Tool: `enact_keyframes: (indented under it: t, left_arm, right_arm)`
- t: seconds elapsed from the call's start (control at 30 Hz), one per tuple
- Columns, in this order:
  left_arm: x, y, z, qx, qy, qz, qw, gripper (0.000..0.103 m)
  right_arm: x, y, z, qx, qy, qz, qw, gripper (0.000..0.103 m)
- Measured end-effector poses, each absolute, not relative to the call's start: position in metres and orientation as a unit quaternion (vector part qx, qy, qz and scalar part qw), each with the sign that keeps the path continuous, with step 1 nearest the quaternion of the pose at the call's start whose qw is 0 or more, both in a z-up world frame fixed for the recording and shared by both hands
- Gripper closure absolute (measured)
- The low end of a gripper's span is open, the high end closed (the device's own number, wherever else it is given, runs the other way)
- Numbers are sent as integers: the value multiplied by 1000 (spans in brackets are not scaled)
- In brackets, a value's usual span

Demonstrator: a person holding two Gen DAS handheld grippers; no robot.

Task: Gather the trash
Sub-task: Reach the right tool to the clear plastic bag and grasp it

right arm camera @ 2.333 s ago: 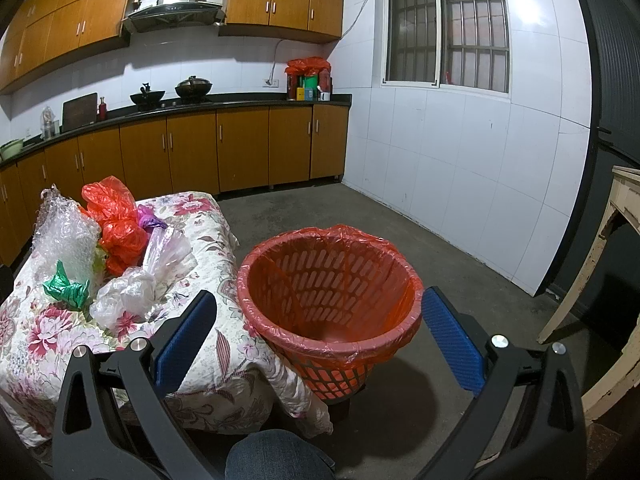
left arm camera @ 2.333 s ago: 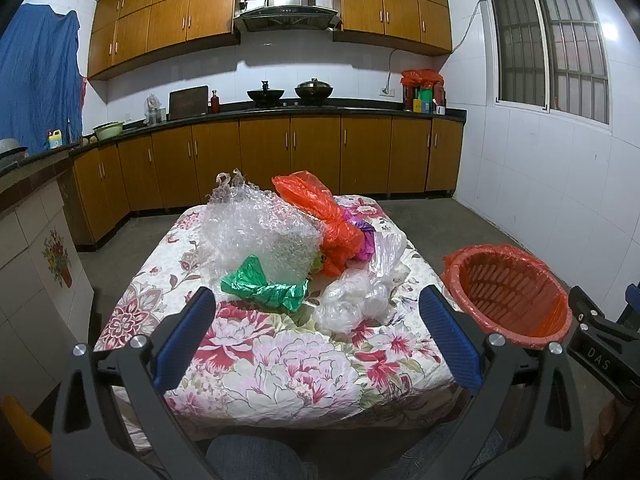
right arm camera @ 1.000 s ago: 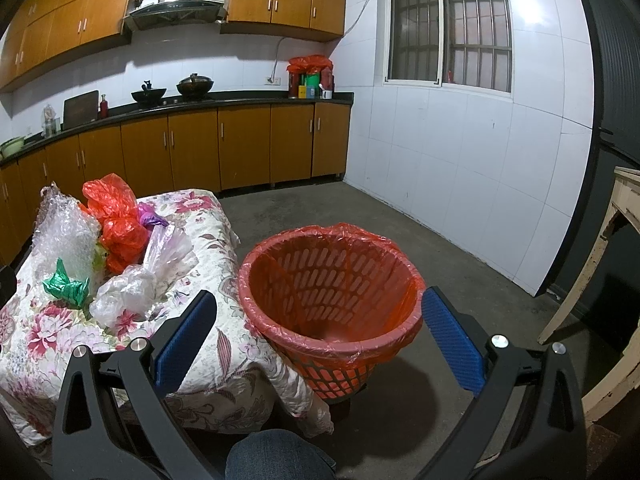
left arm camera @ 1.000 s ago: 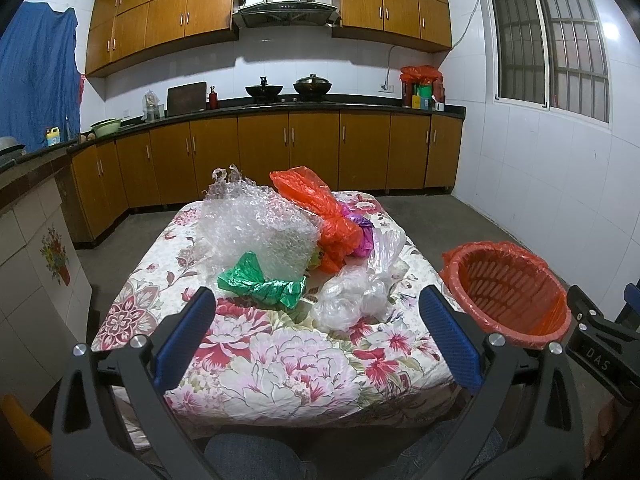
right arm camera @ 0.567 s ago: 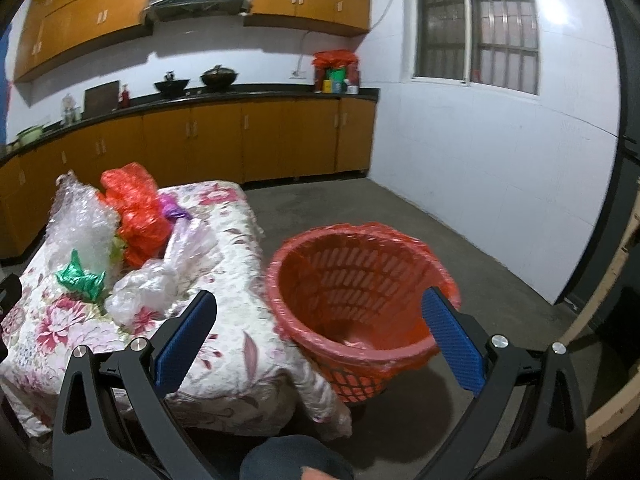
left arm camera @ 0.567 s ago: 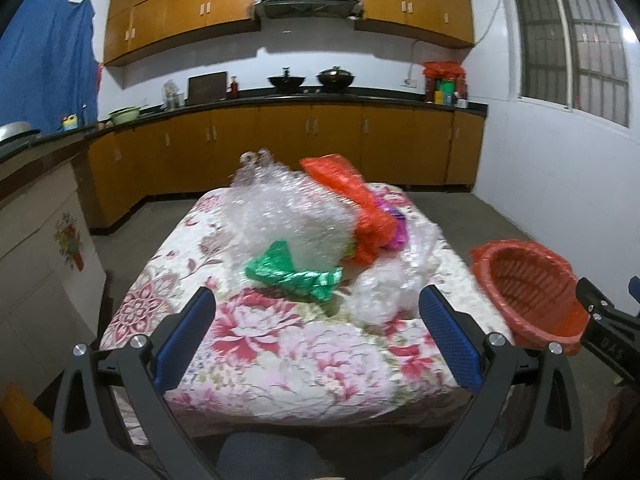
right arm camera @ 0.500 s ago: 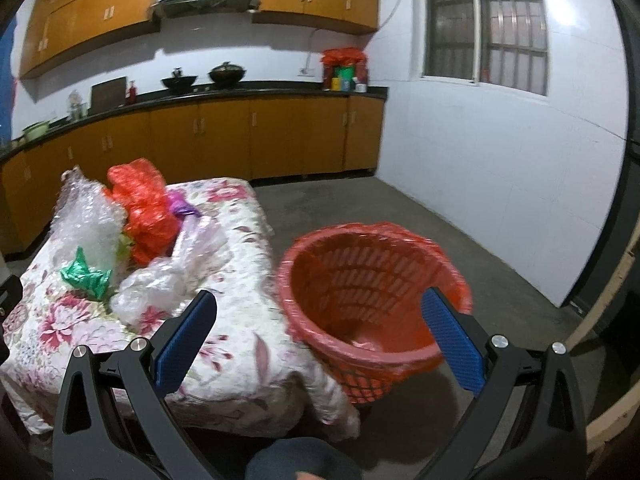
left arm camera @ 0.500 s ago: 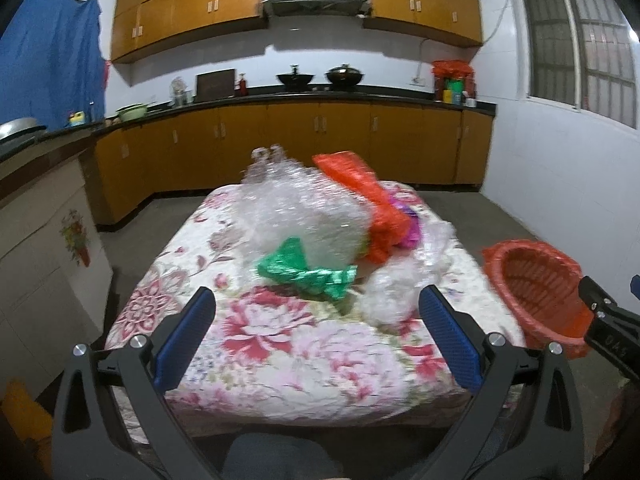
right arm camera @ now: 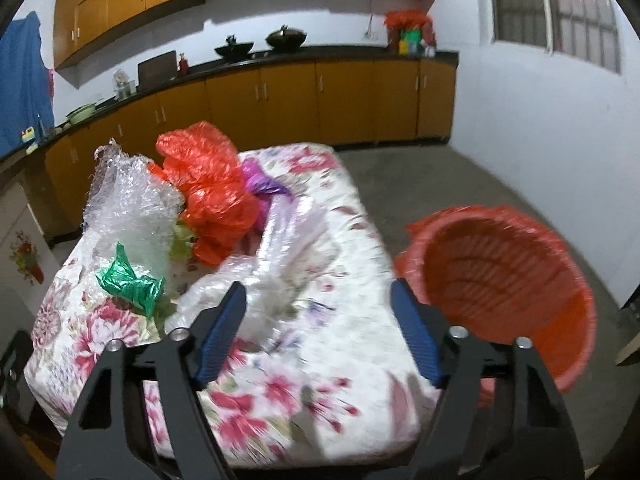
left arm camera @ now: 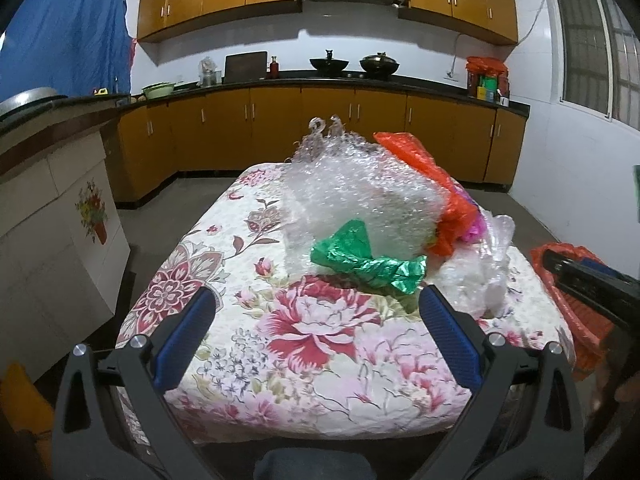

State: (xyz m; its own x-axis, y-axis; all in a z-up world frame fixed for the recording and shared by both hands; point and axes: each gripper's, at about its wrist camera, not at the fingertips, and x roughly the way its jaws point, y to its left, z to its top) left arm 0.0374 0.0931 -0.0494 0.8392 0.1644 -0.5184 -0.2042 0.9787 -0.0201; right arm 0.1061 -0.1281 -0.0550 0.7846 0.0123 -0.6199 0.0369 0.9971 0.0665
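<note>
A pile of trash lies on the floral-cloth table (left arm camera: 320,344): clear bubble wrap (left arm camera: 360,196), a crumpled green bag (left arm camera: 368,260), an orange bag (left arm camera: 432,184), a purple bag (right arm camera: 260,184) and clear plastic bags (left arm camera: 480,276). The red basket (right arm camera: 500,280) with an orange liner stands on the floor right of the table. My left gripper (left arm camera: 316,336) is open and empty over the table's near edge, short of the green bag. My right gripper (right arm camera: 320,332) is open and empty over the table's near right part, close to the clear plastic bags (right arm camera: 272,276).
Wooden cabinets and a dark counter (left arm camera: 320,80) with pots run along the back wall. A tiled counter (left arm camera: 48,184) stands left of the table. Bare concrete floor (right arm camera: 440,184) lies right of the table. The right gripper's body (left arm camera: 592,284) shows at the left view's right edge.
Both grippers have swung left and moved toward the table. The right gripper, earlier framing the basket, now points at the clear bags; the basket sits to its right.
</note>
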Motion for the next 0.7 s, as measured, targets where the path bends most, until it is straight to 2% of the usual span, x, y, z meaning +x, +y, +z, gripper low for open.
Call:
enact_keyframes:
  t: [0.33,0.47,0.53,0.63,0.7]
  left_arm:
    - [57,106,-69,-53,286,95,952,4]
    - [63,104,-73,-52,290,88,951,4]
    - [65,102,-74,-50,292,84,951,4]
    - [70,97,-75,-49,296,77,951,5]
    - [74,93,-76,-49,298,71,951,6]
  right_arm:
    - [154,-107,-91,29,379,9,925,38]
    - [162,-109,-105,28,403,14,915,55]
    - [161,-113,-109,37,408,19,912,60]
    - [156,-119,-109,39,405,13,913,60]
    - [155,-123,-111,43,403,7,914,50]
